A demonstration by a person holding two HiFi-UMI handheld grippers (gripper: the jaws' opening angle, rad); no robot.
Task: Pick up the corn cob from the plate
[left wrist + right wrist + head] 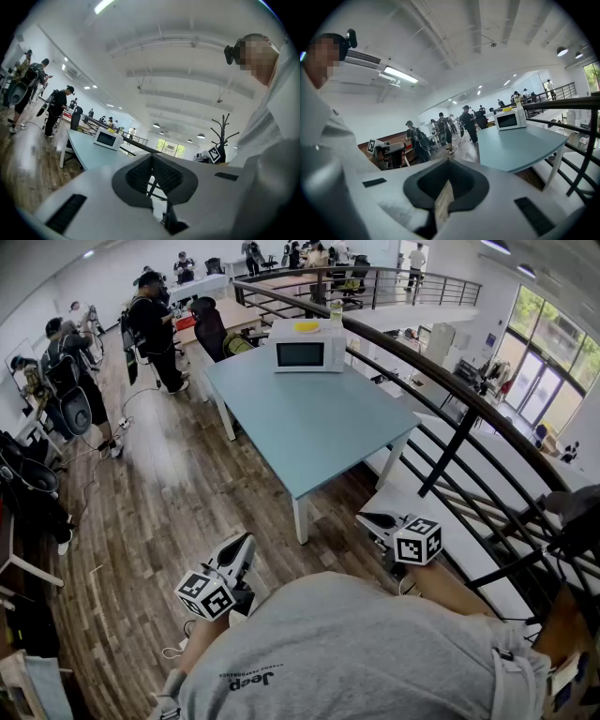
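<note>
Grey shirt [356,652] fills the foreground. Beyond it, left gripper [240,546] and right gripper [371,519] keep jaws closed (both empty) — apart from the blue worktop [309,427] bearing 1 microwave [307,353].

A desk [309,427] stands ahead on the floor [159,502], with a microwave [307,352] on its far end. A railing [441,390] runs along its right side. People [155,324] stand beyond, to the left. Before the desk's near end are the left gripper [244,545] and the right gripper [364,519], well apart.
</note>
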